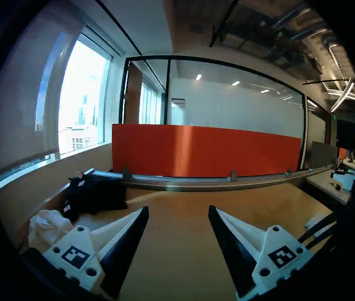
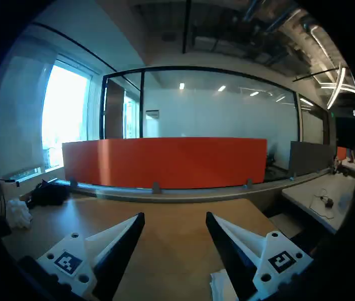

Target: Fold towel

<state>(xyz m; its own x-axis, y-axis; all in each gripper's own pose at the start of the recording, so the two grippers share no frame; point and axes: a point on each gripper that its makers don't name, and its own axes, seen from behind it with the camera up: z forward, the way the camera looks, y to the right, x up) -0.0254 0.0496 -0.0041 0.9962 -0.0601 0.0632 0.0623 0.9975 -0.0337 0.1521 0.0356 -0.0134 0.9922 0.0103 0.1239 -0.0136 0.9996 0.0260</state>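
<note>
Though bunched, towel [image 1: 47, 228], axis unclear

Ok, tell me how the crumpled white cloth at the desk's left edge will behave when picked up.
Probably floppy: the cloth lies bunched in soft folds, so it should sag and unfurl from a single pinch. Likely light for its size, since the folds look thin. It shouldn't roll or tip, but it may bunch rather than slide if pushed across the desk.
</note>
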